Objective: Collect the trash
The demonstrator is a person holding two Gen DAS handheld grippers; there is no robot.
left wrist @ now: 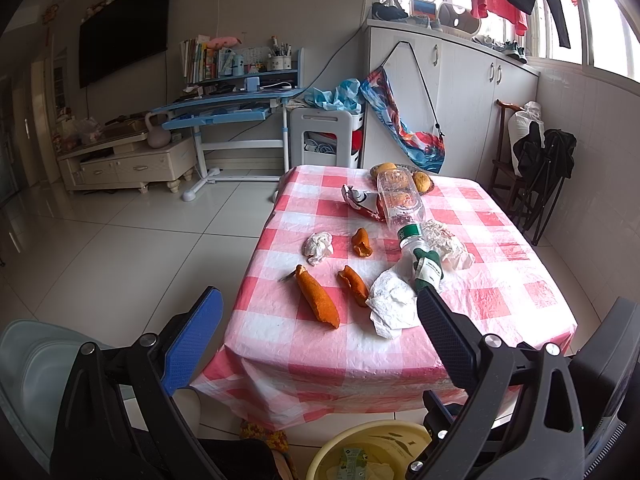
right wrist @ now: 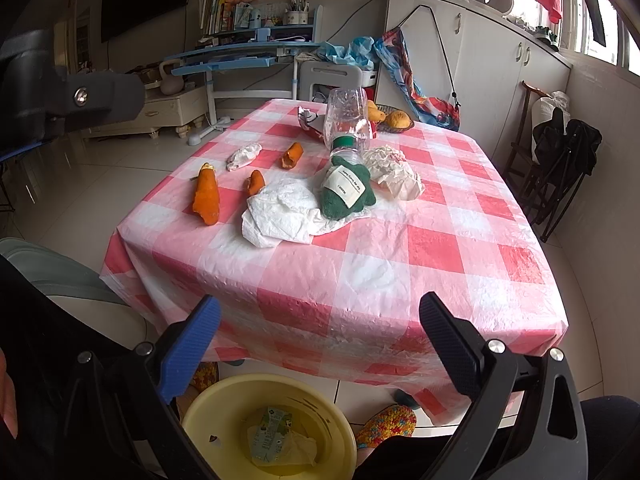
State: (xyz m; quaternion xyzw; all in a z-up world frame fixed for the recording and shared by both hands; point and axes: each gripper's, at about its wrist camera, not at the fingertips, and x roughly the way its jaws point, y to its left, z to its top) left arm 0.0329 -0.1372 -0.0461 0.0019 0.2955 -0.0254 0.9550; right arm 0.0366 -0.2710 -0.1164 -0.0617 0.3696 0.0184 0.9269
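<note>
Both grippers hang off the near edge of the table with jaws spread wide and nothing between them: the left gripper (left wrist: 320,320) toward the near left corner, the right gripper (right wrist: 320,336) nearer the middle of that edge. Directly below them on the floor sits a round yellow plastic basin (right wrist: 340,420) holding a crumpled green-printed carton (right wrist: 272,436) and a tissue, so it seems to serve as the trash bin, placed where dropped items fall straight in.

The trash not yet collected lies on the table's pink-and-white checked plastic cloth (right wrist: 400,280). 3 orange peel strips (right wrist: 207,196) sit toward the left edge, with a small crumpled white tissue (right wrist: 243,155) behind them. A large crumpled white paper towel (right wrist: 280,212) lies near the middle, touching a dark green fabric piece with a white label (right wrist: 346,192). A clear plastic bottle with a green neck band (right wrist: 346,120) lies tipped behind that, beside a second wad of white paper (right wrist: 394,174). A red-and-white wrapper (left wrist: 362,202) lies toward the far edge, in front of a dish of whole oranges (right wrist: 394,120), probably not trash.

The cloth is wrinkled and slick, so light scraps may slide when pinched. Around the table are pale glossy floor tiles, a blue study desk (left wrist: 236,104), a wall television and white cabinets under a window.
</note>
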